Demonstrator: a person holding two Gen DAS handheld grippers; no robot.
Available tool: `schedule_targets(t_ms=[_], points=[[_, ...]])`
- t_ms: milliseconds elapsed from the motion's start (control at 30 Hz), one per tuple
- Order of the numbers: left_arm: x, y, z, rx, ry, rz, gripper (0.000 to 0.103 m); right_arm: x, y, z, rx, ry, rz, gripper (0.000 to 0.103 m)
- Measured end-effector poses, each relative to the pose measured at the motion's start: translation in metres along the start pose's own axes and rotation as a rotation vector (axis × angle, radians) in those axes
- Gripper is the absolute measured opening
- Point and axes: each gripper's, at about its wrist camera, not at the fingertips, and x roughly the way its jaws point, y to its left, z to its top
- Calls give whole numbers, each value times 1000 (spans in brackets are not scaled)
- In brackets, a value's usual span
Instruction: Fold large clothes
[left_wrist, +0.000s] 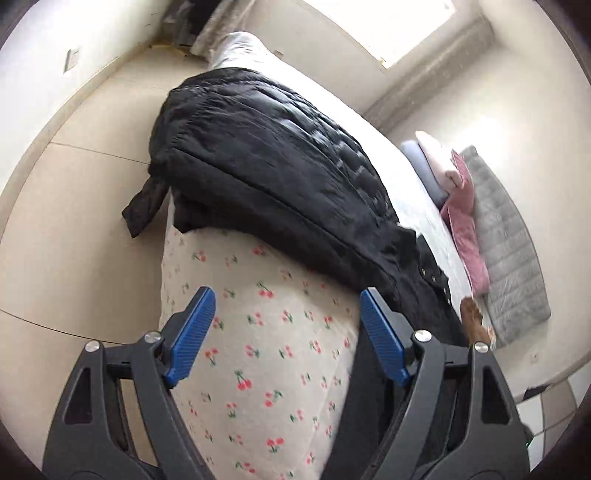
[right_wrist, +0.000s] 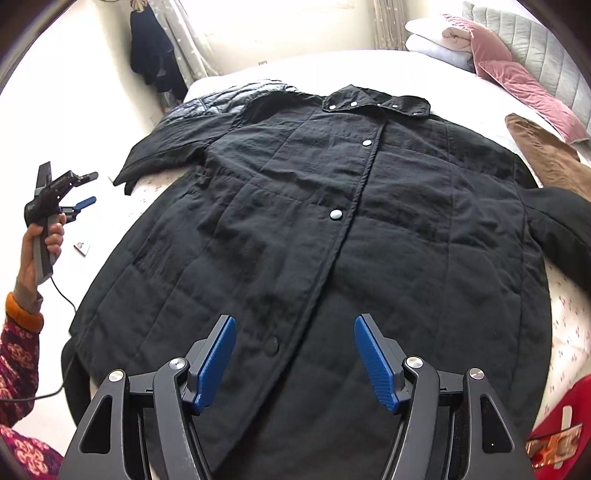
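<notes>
A large black quilted coat (right_wrist: 314, 229) lies spread face up on the bed, snapped shut, collar far, hem near me. My right gripper (right_wrist: 295, 332) is open and empty, just above the coat's hem. My left gripper (left_wrist: 286, 306) is open and empty beside the bed's left side, over the cherry-print sheet (left_wrist: 266, 350); it also shows in the right wrist view (right_wrist: 79, 192), held in a hand off the coat's left edge. In the left wrist view the coat (left_wrist: 277, 177) lies ahead, one sleeve (left_wrist: 144, 206) hanging over the bed's edge.
Pink and white pillows (right_wrist: 509, 74) and a grey headboard cushion (right_wrist: 546, 48) lie at the bed's far right. A brown garment (right_wrist: 546, 155) lies right of the coat. A red item (right_wrist: 565, 417) sits at the near right. Dark clothes (right_wrist: 151, 55) hang by the curtain. Beige floor (left_wrist: 74, 221) lies left.
</notes>
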Motion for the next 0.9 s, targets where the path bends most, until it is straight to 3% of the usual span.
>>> schedule_targets(t_ms=[100, 267, 433, 533, 600, 633, 767, 900], points=[[11, 32, 20, -106, -44, 11, 80, 14, 2, 9, -2, 12, 6, 68], [40, 57, 39, -193, -78, 47, 80, 40, 9, 21, -5, 39, 6, 68], [65, 75, 59, -255, -122, 74, 65, 57, 15, 24, -13, 72, 16, 68], [86, 90, 71, -323, -132, 54, 42, 62, 18, 24, -20, 77, 11, 68], [86, 95, 71, -345, -153, 21, 11, 63, 18, 24, -25, 81, 2, 68], [83, 91, 73, -349, -175, 20, 11, 64, 18, 24, -26, 81, -7, 68], [47, 46, 84, -229, -329, -10, 7, 60, 10, 24, -8, 73, -12, 68], [4, -31, 95, -46, -430, -136, 6, 57, 0, 25, 26, 58, 0, 68]])
